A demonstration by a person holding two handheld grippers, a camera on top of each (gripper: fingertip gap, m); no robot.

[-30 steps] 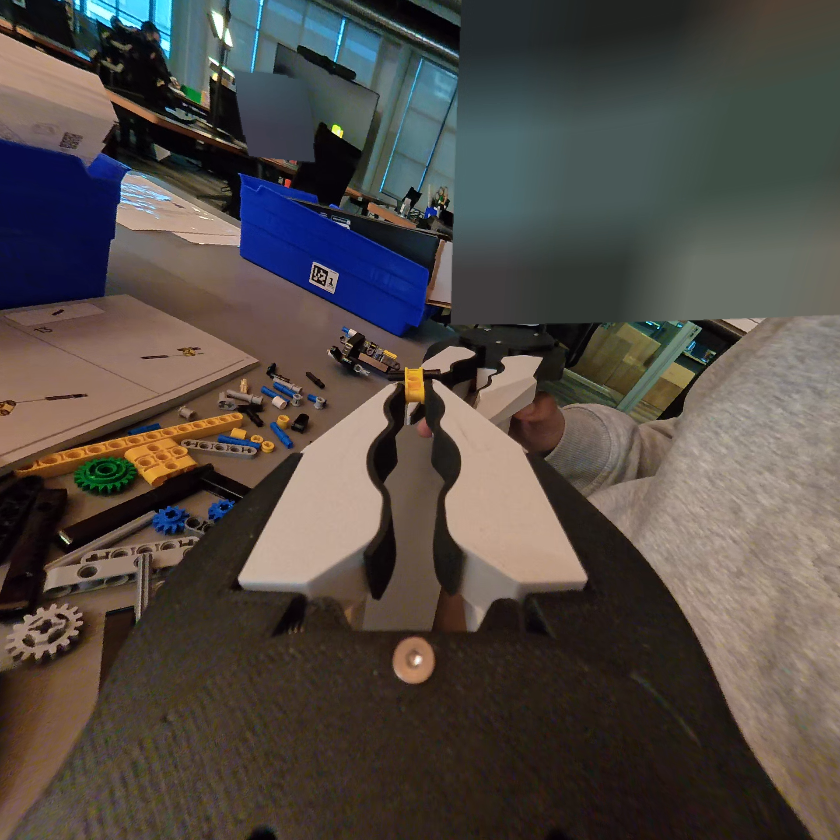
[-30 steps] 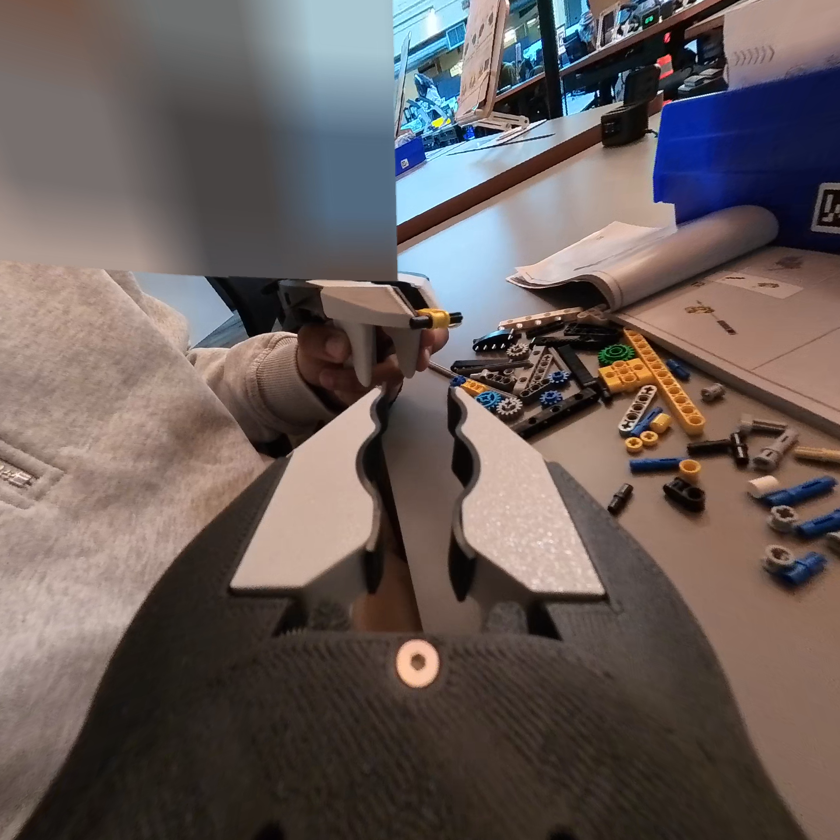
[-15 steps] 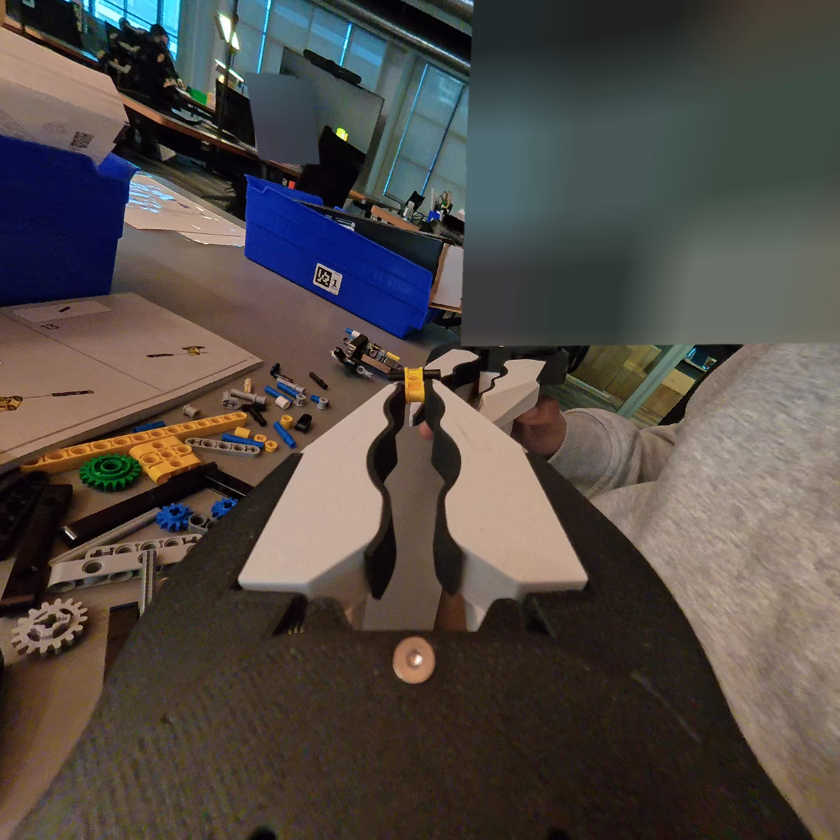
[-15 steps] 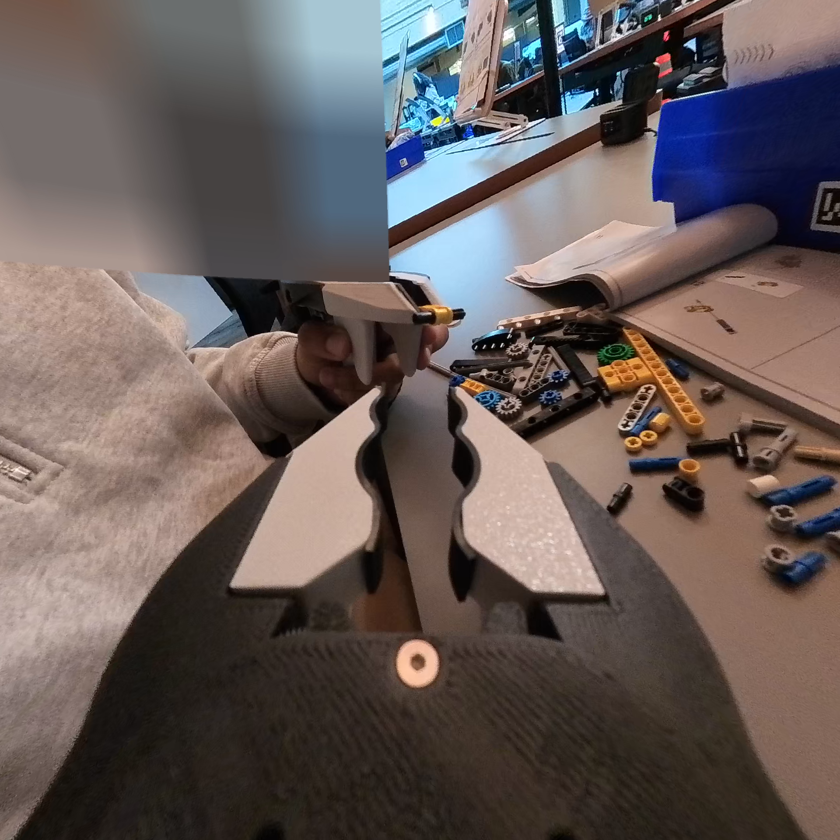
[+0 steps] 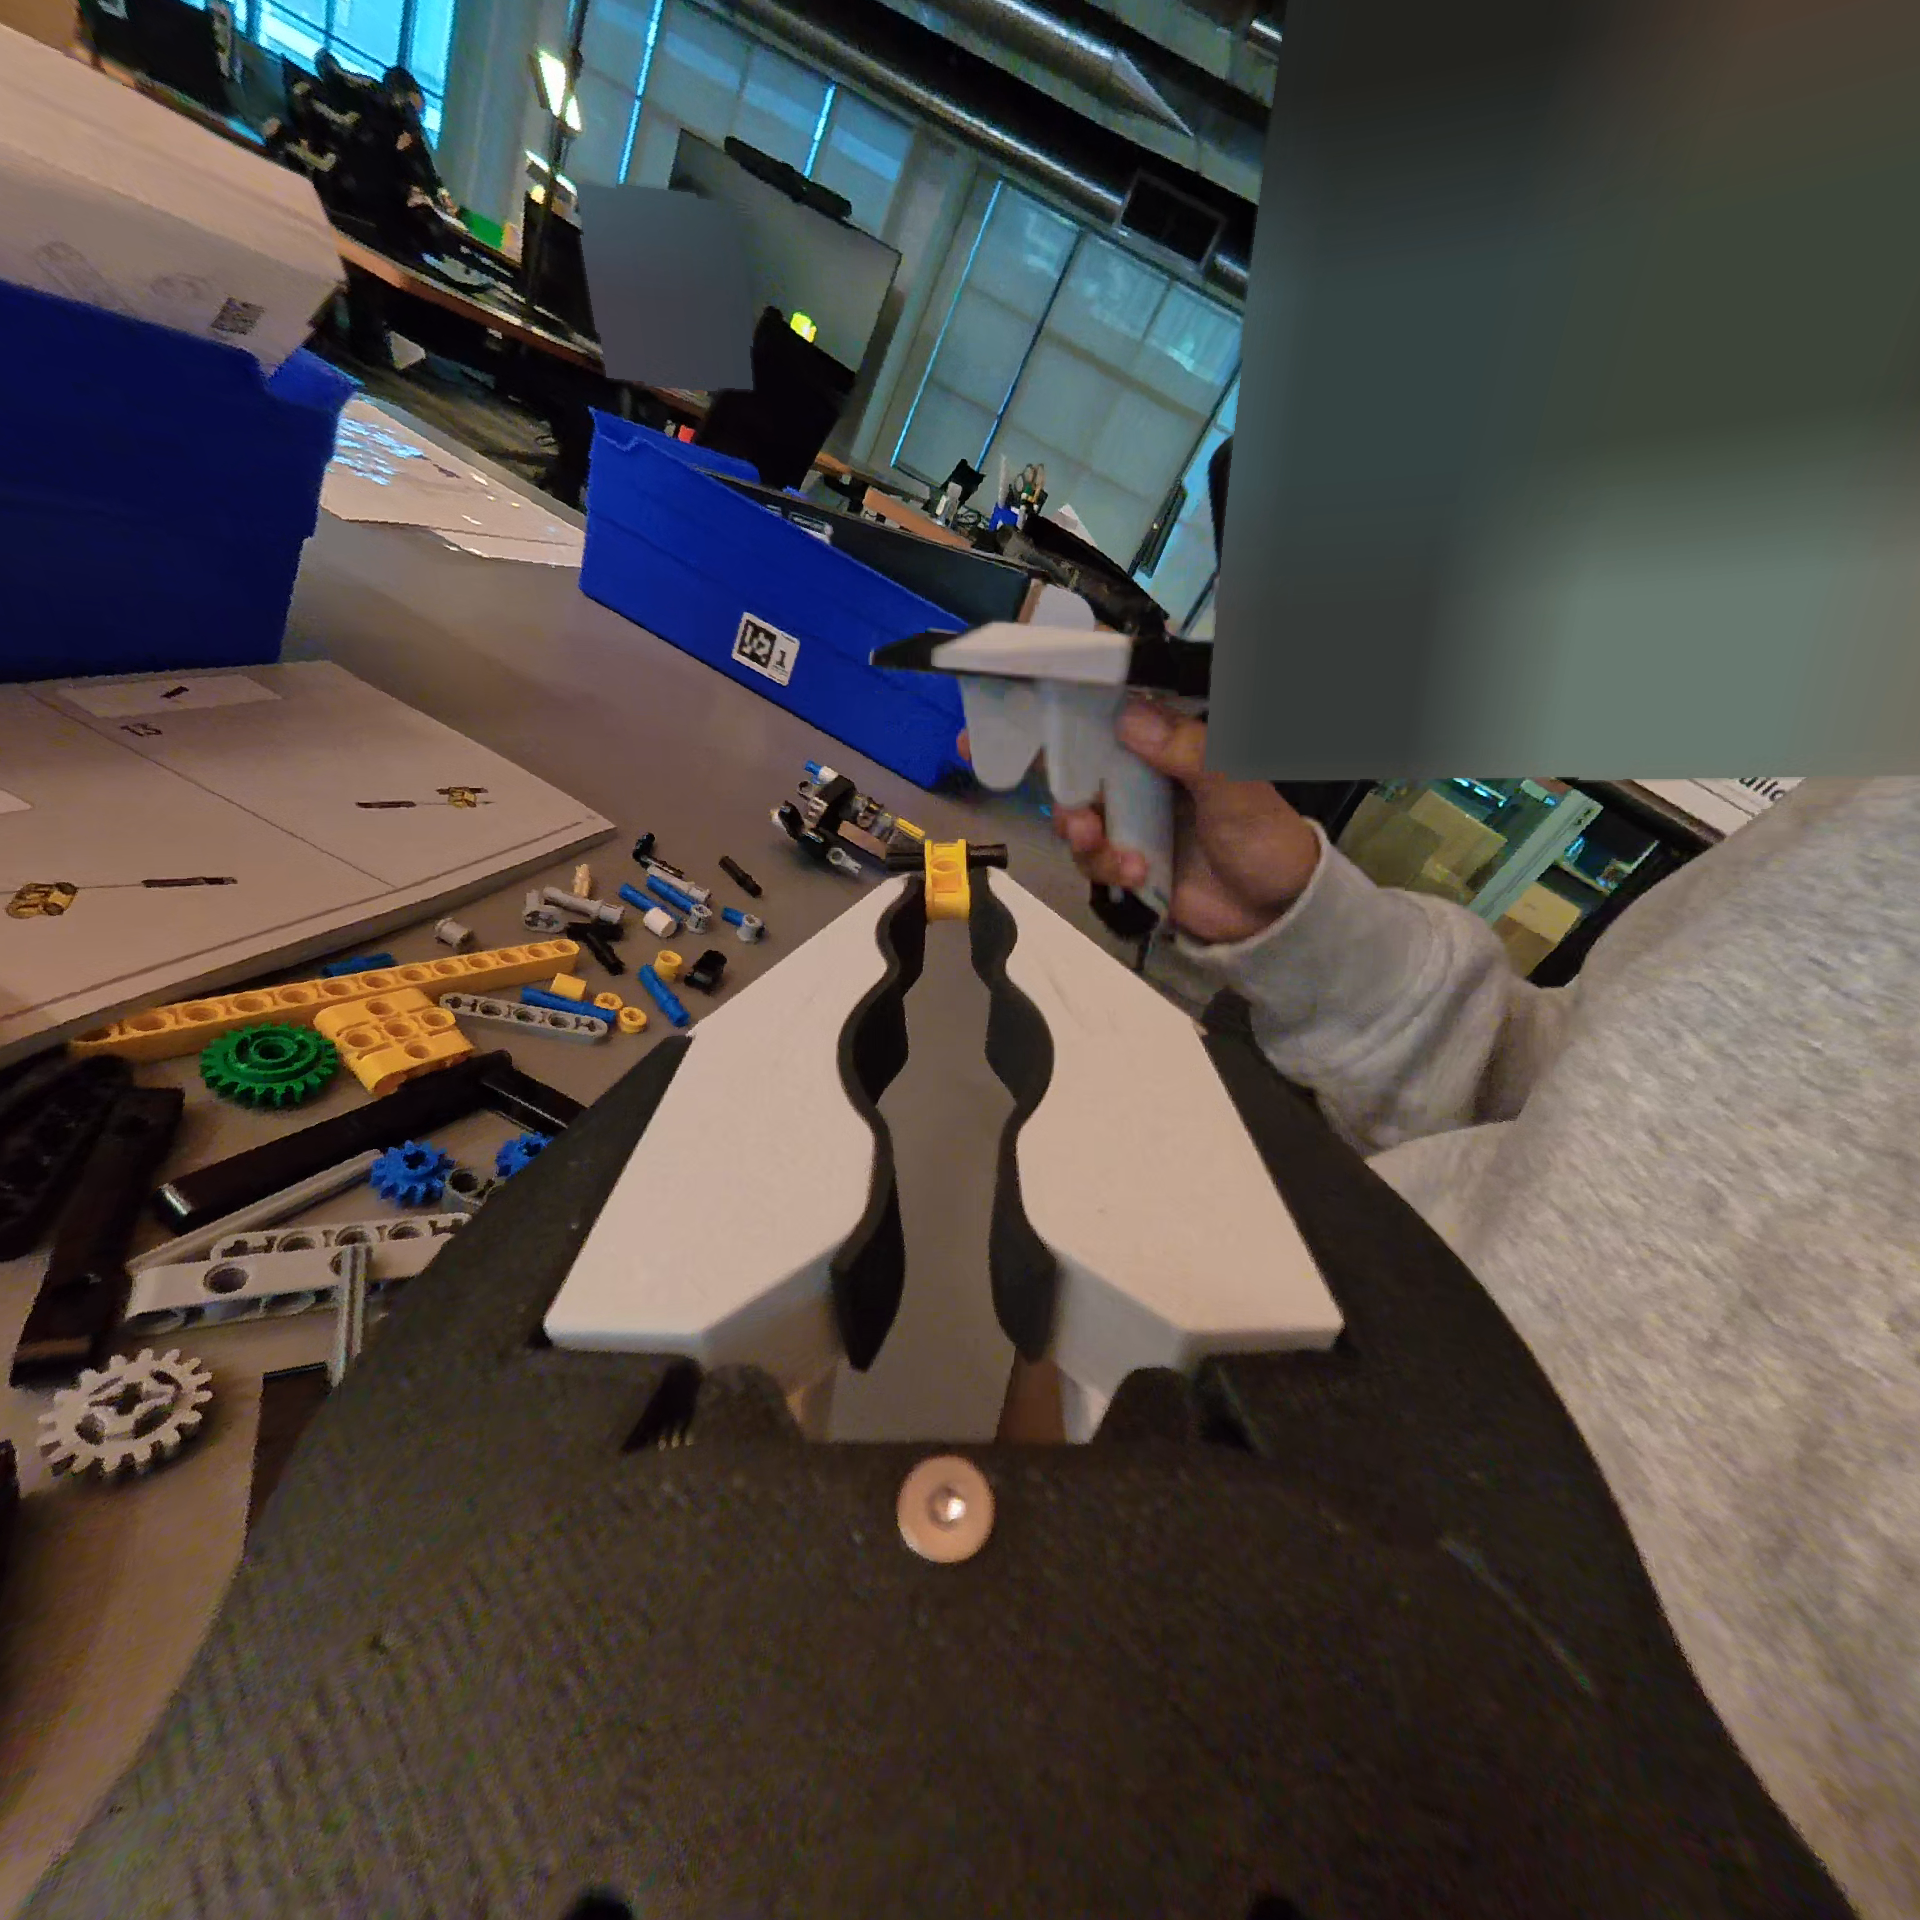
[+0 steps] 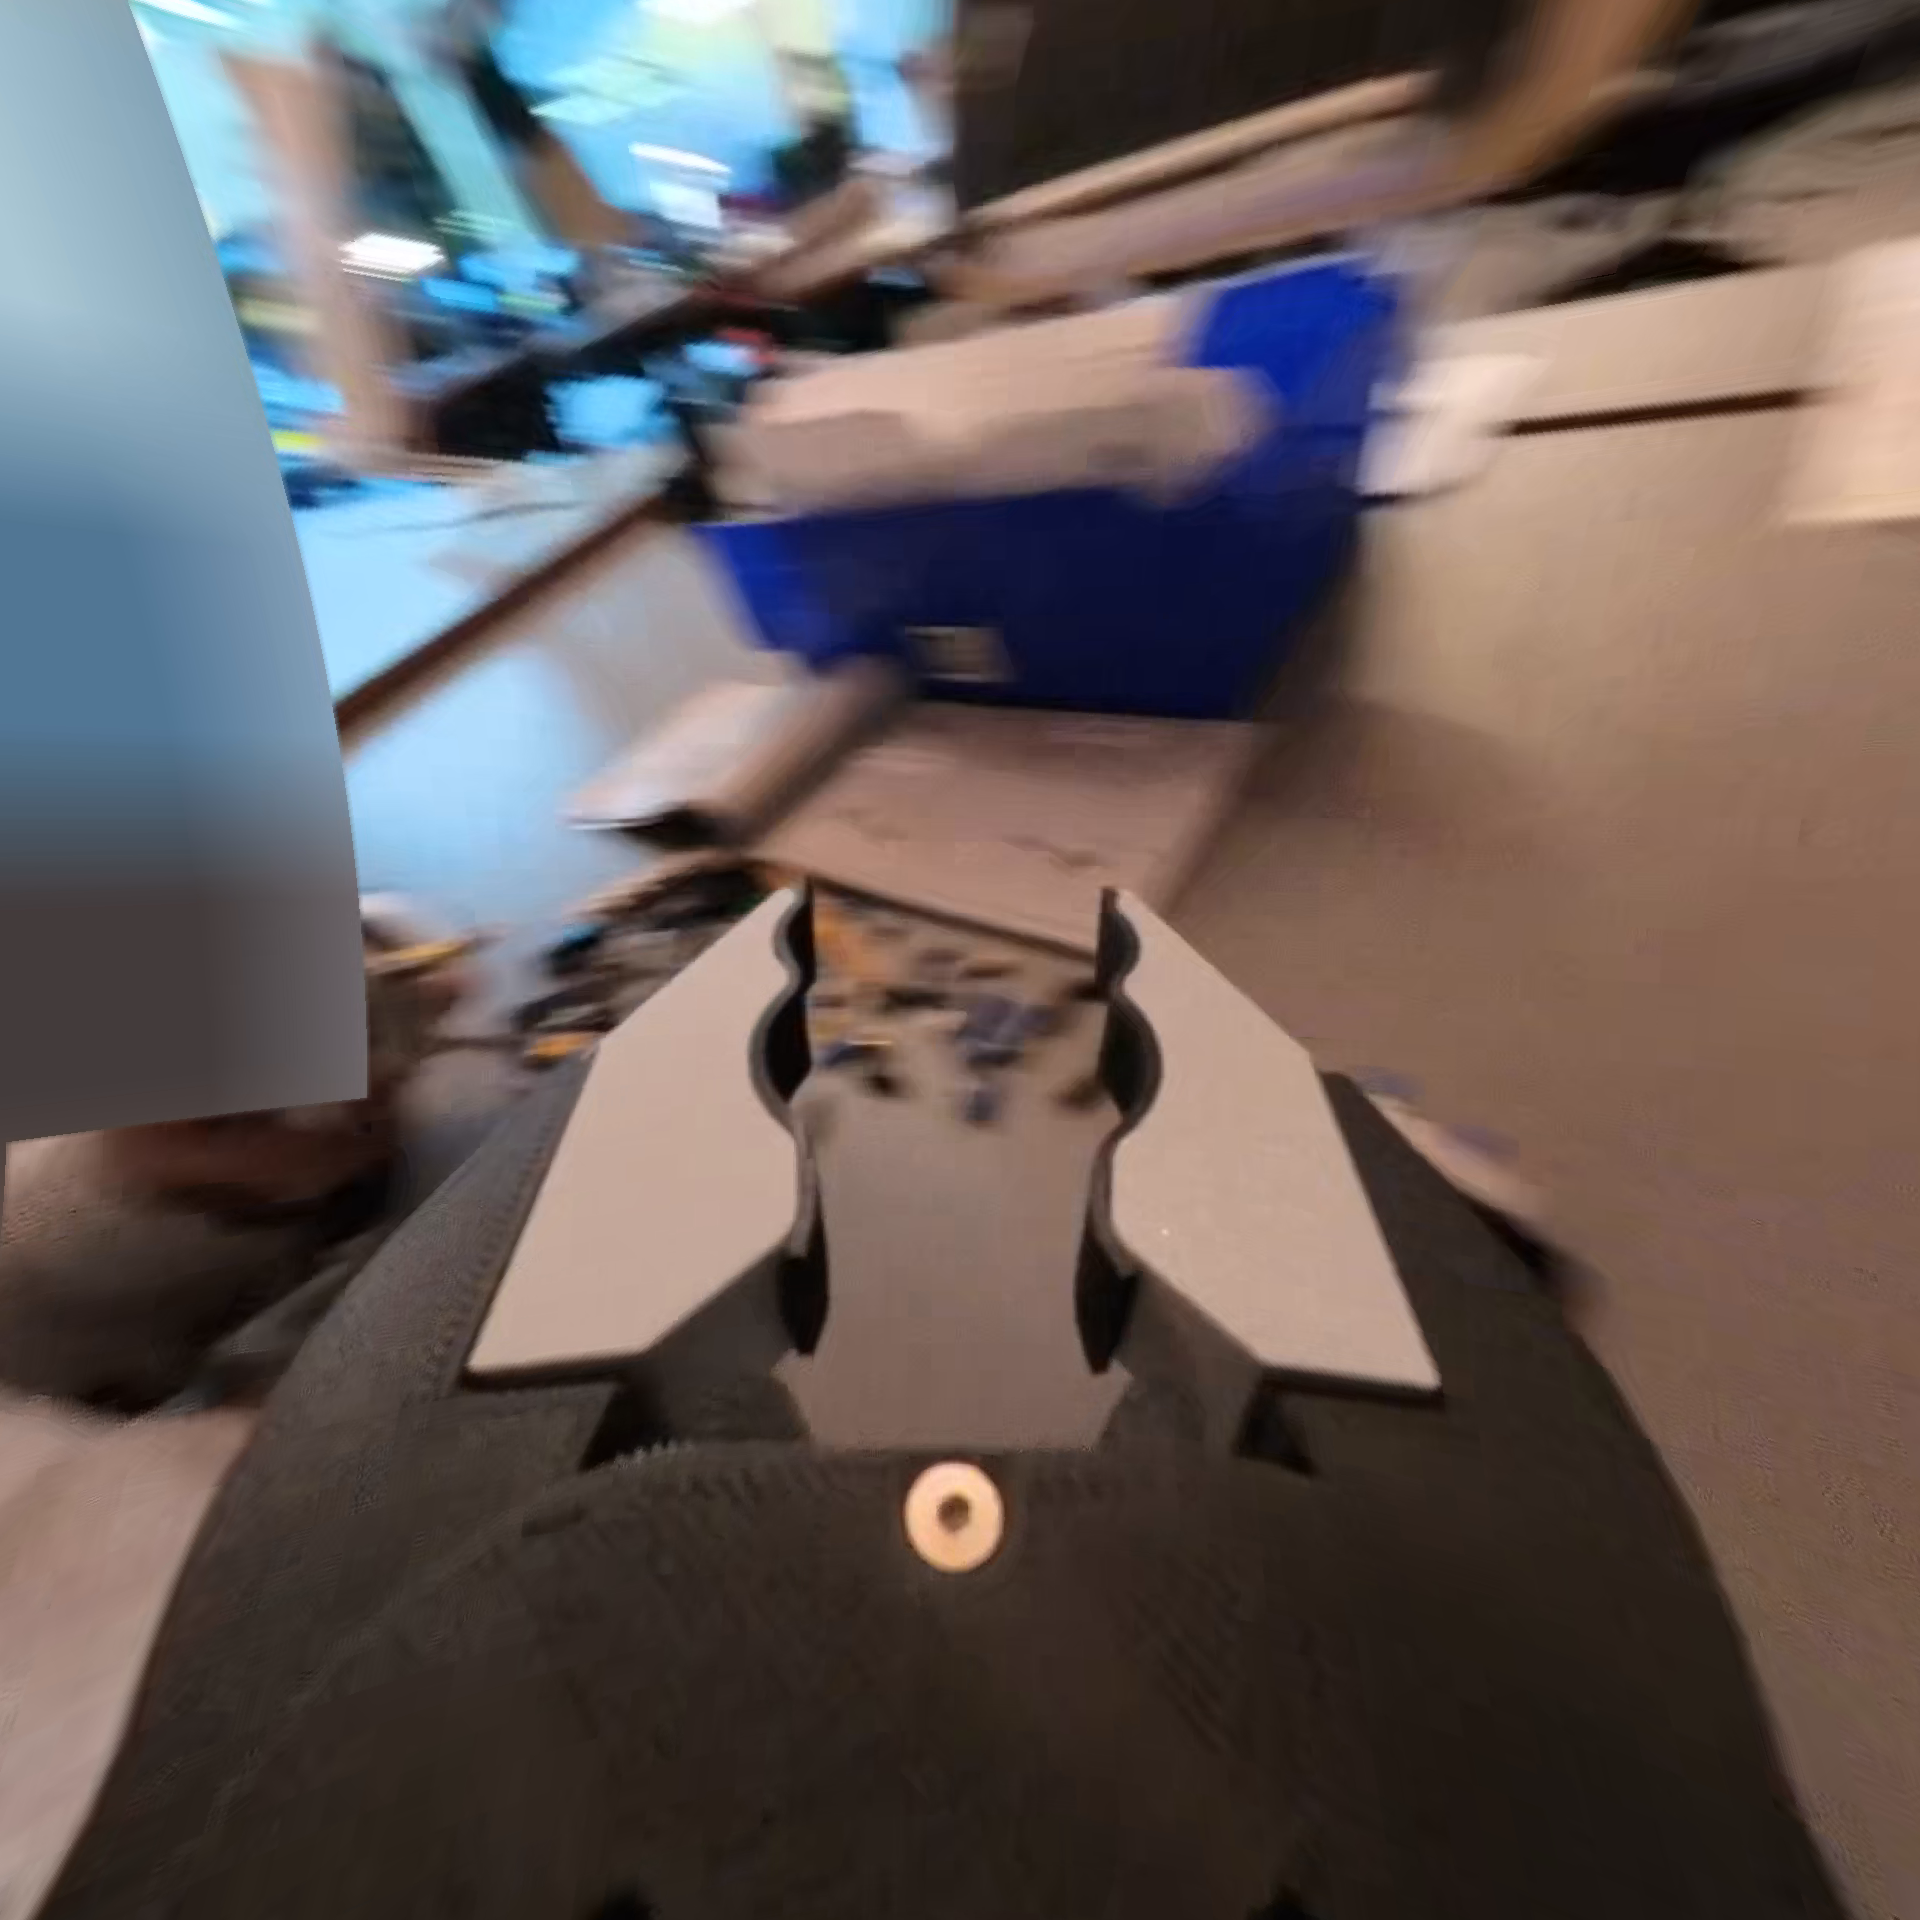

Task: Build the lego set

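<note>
Left tool point(image 5: 945, 883) clamps a yellow connector point(image 5: 945, 871) with black pin; right tool point(image 6: 956, 925) gapes, empty. Most parts lie loose beside the booklet point(image 5: 260, 790): build barely begun.

White coded label with a numeral on blue bin point(image 5: 790, 613), small page marks on open instruction booklet point(image 5: 291, 800)

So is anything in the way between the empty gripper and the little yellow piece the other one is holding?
Nothing visible. The right gripper hangs open in the air, above and just right of the yellow piece pinched by the left gripper; only empty space lies between them.
</note>
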